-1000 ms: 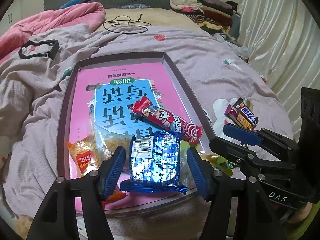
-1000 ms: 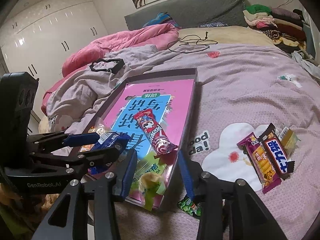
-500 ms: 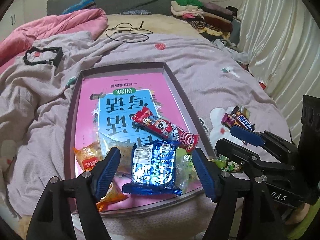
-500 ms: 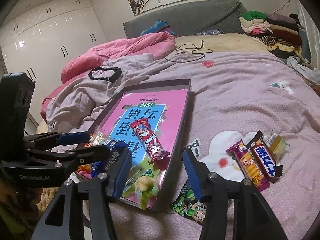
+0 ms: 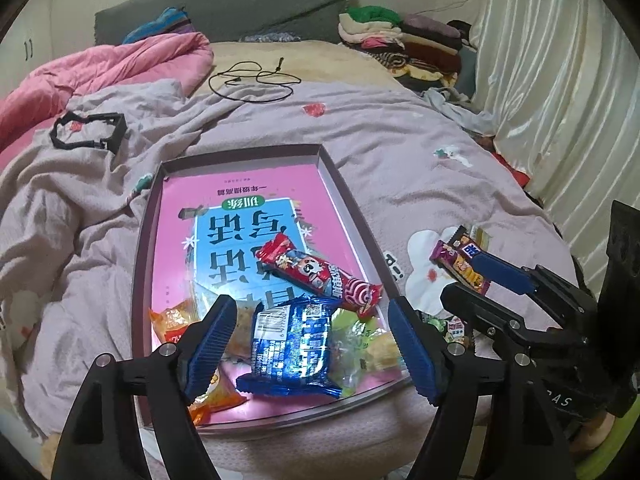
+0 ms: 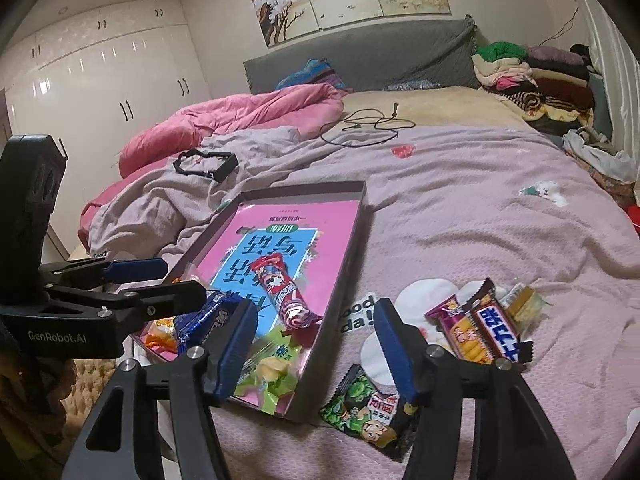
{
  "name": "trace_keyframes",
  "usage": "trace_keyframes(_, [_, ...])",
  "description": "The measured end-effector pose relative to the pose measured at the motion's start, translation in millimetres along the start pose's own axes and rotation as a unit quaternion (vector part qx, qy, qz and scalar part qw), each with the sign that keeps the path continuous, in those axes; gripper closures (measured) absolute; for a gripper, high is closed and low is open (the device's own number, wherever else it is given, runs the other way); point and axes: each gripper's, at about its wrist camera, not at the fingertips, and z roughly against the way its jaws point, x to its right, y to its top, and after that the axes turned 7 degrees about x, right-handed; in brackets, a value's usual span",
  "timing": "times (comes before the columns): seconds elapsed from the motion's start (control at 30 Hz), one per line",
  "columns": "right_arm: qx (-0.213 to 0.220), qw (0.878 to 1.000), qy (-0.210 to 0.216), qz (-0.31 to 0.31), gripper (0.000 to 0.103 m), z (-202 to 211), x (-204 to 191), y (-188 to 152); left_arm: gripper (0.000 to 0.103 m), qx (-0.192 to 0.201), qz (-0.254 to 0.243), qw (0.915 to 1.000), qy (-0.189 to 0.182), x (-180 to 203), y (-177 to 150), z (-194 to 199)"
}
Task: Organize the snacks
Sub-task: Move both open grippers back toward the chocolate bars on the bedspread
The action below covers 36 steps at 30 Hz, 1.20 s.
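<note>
Currently both grippers hang over the near end of the shallow box (image 5: 352, 216) on the bed (image 5: 400, 152). Left gripper (image 5: 310, 344): jaws have just been opening, now wide, pads clear of everything — the blue snack packet (image 5: 292, 350) lies flat in the box below the gap, not gripped. Right gripper (image 6: 316, 354): jaws have also just been opening, about half spread, nothing pressed between them; the box's near corner and a green-and-clear wrapper (image 6: 272, 364) show beneath the gap.

Inside the box, on its pink and blue printed floor: red snack bar (image 5: 316, 272) lying slantwise beyond the blue packet, touching its far edge; orange packets (image 5: 172, 322) at the near left corner, partly hidden by the left finger; the green-and-clear wrapper at the near right corner.

Outside the box, on the lilac bedspread (image 6: 460, 216): green cartoon packet (image 6: 368, 416) just beside the near corner, partly behind the right gripper's finger; further right, a cluster — purple-orange bar (image 6: 464, 330), dark bar with white lettering (image 6: 498, 330), yellowish wrapper (image 6: 520, 300) — touching one another.

Far off: black cable (image 5: 252, 84), pink duvet (image 5: 100, 68), folded clothes (image 5: 400, 40).
</note>
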Motion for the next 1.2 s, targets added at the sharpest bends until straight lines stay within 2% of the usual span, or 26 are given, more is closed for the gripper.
trace_keyframes(0.63, [0.041, 0.999, -0.023, 0.000, 0.038, 28, 16, 11, 0.024, 0.026, -0.003, 0.9996, -0.009, 15, 9, 19])
trace_keyframes(1.2, [0.076, 0.994, -0.064, -0.036, 0.038, 54, 58, 18, 0.024, 0.033, -0.021, 0.9989, -0.027, 36, 12, 29])
